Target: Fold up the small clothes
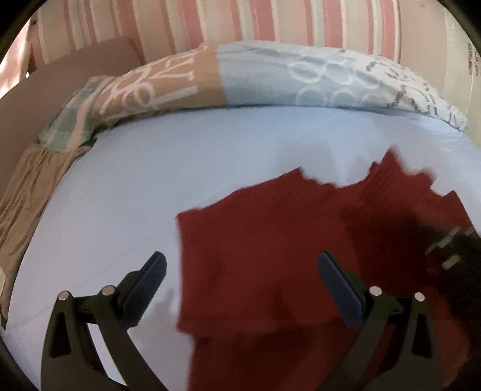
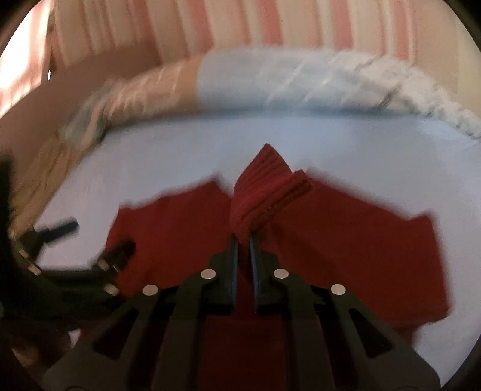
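Observation:
A dark red knit garment (image 1: 264,240) lies on the pale blue bed sheet (image 1: 120,195). My left gripper (image 1: 240,270) is open and empty, its jaws straddling the garment's left edge just above the cloth. In the right wrist view my right gripper (image 2: 243,237) is shut on a ribbed cuff or hem (image 2: 264,186) of the red garment (image 2: 360,246) and holds it lifted above the rest of the cloth. The left gripper (image 2: 99,243) shows at the left of the right wrist view. This view is motion-blurred.
A long patterned bolster (image 1: 270,78) in tan, pale blue and white lies across the far side of the bed. A tan cloth (image 1: 27,192) hangs at the bed's left edge. A pink and cream striped wall (image 1: 240,21) stands behind.

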The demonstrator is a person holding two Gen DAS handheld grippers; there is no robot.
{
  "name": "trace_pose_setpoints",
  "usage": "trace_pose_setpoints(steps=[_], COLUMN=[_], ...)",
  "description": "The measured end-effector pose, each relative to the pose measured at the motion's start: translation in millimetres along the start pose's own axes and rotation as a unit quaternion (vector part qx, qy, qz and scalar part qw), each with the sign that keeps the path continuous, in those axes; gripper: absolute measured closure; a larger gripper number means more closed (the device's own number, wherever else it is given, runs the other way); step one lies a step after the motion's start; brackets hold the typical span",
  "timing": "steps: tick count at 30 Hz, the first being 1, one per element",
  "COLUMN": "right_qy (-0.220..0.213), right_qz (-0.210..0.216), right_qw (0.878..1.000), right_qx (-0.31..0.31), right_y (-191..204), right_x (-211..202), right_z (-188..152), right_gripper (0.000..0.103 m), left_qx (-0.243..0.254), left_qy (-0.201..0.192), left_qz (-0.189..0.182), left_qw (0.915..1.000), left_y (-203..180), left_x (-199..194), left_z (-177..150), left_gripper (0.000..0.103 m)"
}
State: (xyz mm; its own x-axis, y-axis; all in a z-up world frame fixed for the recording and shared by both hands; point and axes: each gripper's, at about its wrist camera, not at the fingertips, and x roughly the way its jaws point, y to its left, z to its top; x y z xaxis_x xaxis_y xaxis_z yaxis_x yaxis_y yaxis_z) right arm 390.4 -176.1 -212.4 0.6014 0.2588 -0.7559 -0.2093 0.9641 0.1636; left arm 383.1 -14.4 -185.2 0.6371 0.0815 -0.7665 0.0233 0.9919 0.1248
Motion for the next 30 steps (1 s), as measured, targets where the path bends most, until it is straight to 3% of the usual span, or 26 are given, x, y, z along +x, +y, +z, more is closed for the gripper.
trace_pose_setpoints(steps=[2, 4, 6, 7, 16, 24, 28, 30], right_qy=[0.036, 0.037, 0.035, 0.022, -0.010, -0.008, -0.010, -0.011], right_qz=[0.008, 0.021, 0.030, 0.030, -0.070, -0.087, -0.087, -0.089], right_qw=[0.999, 0.999, 0.999, 0.999, 0.997, 0.996, 0.995, 0.995], right_qx=[-0.008, -0.004, -0.006, -0.013, -0.009, 0.033, 0.038, 0.041], right_y=[6.5, 3.7, 1.7, -1.7, -62.5, -99.0, -106.4, -108.7], right_x=[17.1, 15.1, 2.4, -9.7, -54.1, -63.5, -67.0, -67.5], right_z=[-8.6, -11.3, -12.6, -13.3, -28.7, -39.0, -40.9, -41.2], right_gripper=[0.091, 0.082, 0.040, 0.036, 0.030, 0.029, 0.029, 0.029], left_qx=[-0.003, -0.005, -0.006, -0.009, -0.031, -0.037, -0.046, -0.053], left_qy=[0.005, 0.007, 0.012, 0.013, 0.009, 0.029, 0.075, 0.088], left_qz=[0.000, -0.003, -0.006, -0.012, -0.100, -0.149, -0.146, -0.141], left_qw=[1.0000, 1.0000, 0.9999, 0.9998, 0.9945, 0.9877, 0.9853, 0.9847], left_y=[7.2, 13.3, 14.5, 13.3, -20.6, -63.5, -70.2, -68.7], left_x=[1.0, 0.4, 0.7, 0.4, -7.7, 22.7, 49.3, 55.6], left_z=[-6.9, -14.5, -19.5, -21.2, -27.4, -7.6, -3.8, -5.9], left_gripper=[0.002, 0.002, 0.002, 0.002, 0.002, 0.002, 0.004, 0.016])
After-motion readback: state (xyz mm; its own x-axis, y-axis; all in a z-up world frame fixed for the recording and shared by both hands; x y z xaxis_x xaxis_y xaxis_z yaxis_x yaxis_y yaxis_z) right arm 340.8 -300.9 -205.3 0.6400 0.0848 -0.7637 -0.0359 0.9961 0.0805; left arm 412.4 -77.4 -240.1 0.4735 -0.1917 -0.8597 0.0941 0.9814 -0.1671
